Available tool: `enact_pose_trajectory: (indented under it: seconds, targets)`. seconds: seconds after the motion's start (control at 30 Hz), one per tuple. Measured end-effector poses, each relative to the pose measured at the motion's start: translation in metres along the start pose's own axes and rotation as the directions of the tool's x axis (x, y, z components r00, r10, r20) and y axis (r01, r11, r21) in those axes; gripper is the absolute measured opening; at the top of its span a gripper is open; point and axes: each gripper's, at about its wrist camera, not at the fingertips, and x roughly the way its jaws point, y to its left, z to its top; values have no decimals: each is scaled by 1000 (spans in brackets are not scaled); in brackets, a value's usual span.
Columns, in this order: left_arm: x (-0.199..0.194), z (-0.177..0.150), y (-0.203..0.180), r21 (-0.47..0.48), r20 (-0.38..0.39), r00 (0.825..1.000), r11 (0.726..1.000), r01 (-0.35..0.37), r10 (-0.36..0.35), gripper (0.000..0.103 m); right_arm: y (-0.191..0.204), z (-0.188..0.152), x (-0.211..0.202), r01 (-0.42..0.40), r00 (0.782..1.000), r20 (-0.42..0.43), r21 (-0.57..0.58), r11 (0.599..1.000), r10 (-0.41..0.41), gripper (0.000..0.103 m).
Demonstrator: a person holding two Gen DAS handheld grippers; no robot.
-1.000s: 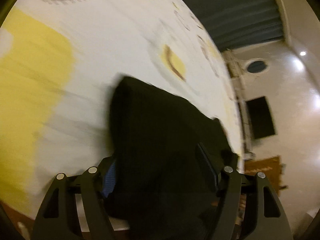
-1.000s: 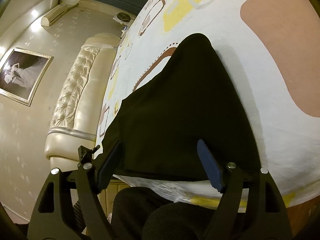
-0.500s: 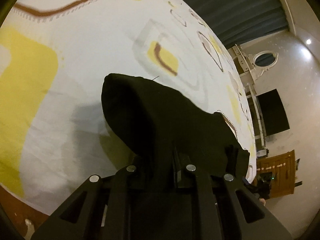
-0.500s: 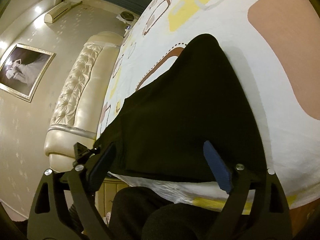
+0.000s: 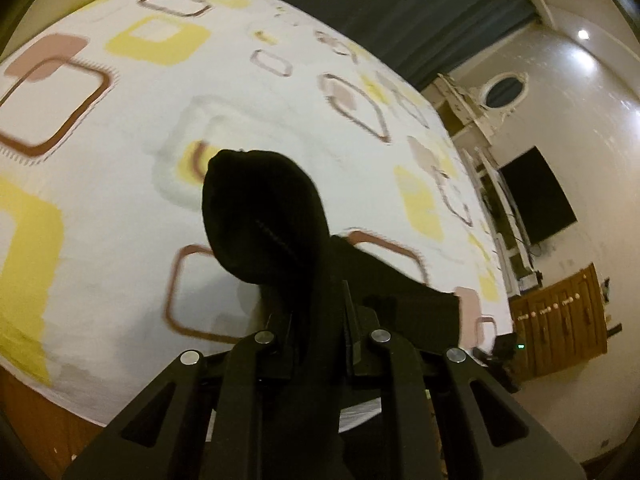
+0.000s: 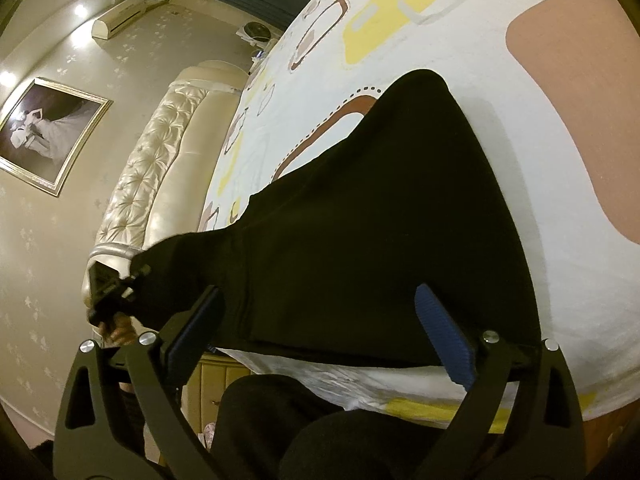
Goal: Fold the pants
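Black pants (image 6: 380, 220) lie on the patterned bedsheet (image 6: 520, 160) near the bed's front edge. My left gripper (image 5: 316, 312) is shut on a bunch of the pants (image 5: 260, 216) and holds that end up off the bed, the fabric rising in a hump past the fingers. In the right wrist view the left gripper (image 6: 108, 292) shows at the left with that end raised. My right gripper (image 6: 320, 320) hovers low over the other end, its jaws opening wide. Its blue pads (image 6: 444, 336) stand apart on either side of the cloth without pressing it.
A tufted cream headboard (image 6: 160, 160) and a framed picture (image 6: 48, 136) stand at the left. A dark TV (image 5: 536, 196) and a wooden cabinet (image 5: 560, 320) are beyond the bed's far side. A person's dark-clad legs (image 6: 340, 432) are at the bed's front edge.
The left gripper shut on the pants' end and lifted it up off the bed. The right gripper stayed in place while its jaws spread wider.
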Motion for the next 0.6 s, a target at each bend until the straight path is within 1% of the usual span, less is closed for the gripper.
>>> enact_pose_trajectory:
  seconds: [0.1,0.27,0.47,0.6]
  targets:
    - [4,5,-35,58,-2,1000,998,12,-12,14,0,0,0,-2,1000,0,1,1000,2,97]
    - [22,2,-89,149,-30,1000,989,10,-5,14,-1,-1,0,-8,1000,0,-3,1000,8,97]
    - [60,-13,-144,254,-65,995,966,-57,76,14,-1,-2,1,-13,1000,1,-2,1000,13,97]
    - [85,-25,-170,306,-82,991,949,-79,109,14,0,-3,2,-12,1000,2,-5,1000,12,97]
